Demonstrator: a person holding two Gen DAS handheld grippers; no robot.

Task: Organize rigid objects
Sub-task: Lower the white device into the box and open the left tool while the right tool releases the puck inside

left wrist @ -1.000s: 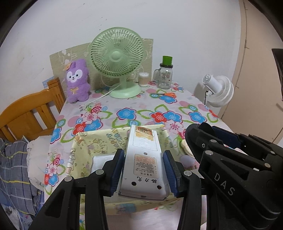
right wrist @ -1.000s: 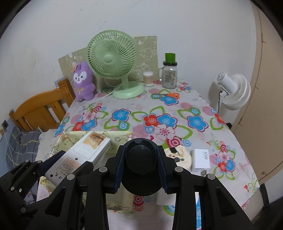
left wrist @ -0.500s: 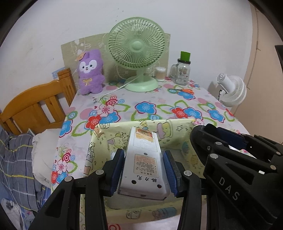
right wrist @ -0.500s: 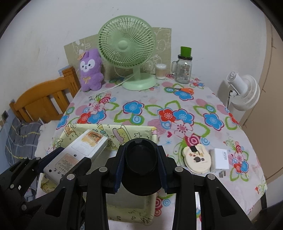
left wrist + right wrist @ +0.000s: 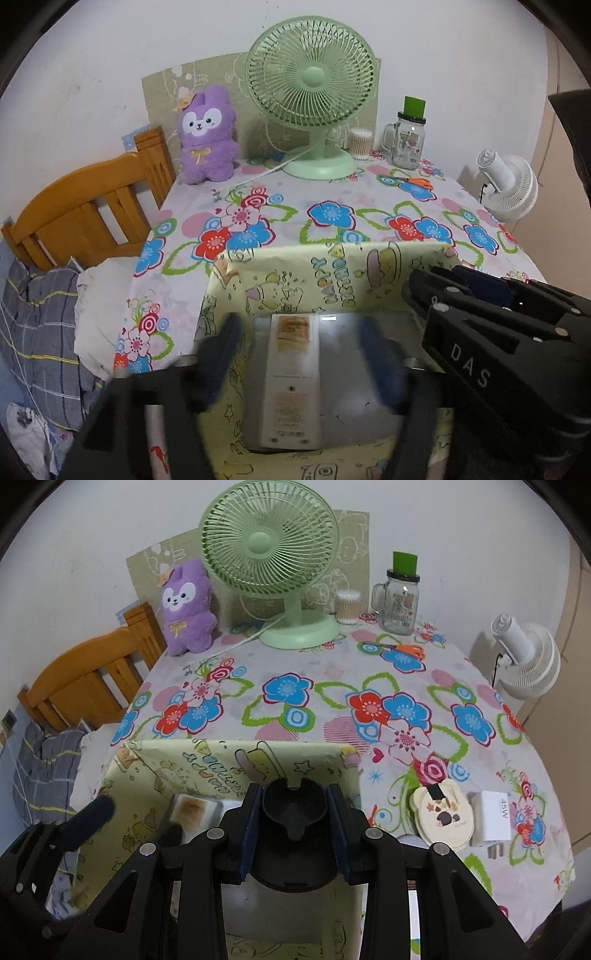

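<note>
Directly between the left gripper's [image 5: 299,373] opening fingers [image 5: 221,350], the white remote [image 5: 291,380] lies lengthwise inside the yellow box [image 5: 332,269], while the right gripper [image 5: 295,834] pinches a black cup [image 5: 295,834] above that box.

The middle of the flower-printed tablecloth [image 5: 303,701] lies bare, an open lane between the yellow cartoon-printed box [image 5: 236,760] in front and the back row: purple plush rabbit [image 5: 186,609], green desk fan [image 5: 273,554], glass mug jar with green lid [image 5: 399,602]. Orange-handled scissors [image 5: 402,649] lie near the jar. Right of the box, a cream bear-shaped case [image 5: 443,814] and white charger block [image 5: 493,819] crowd the near corner.
</note>
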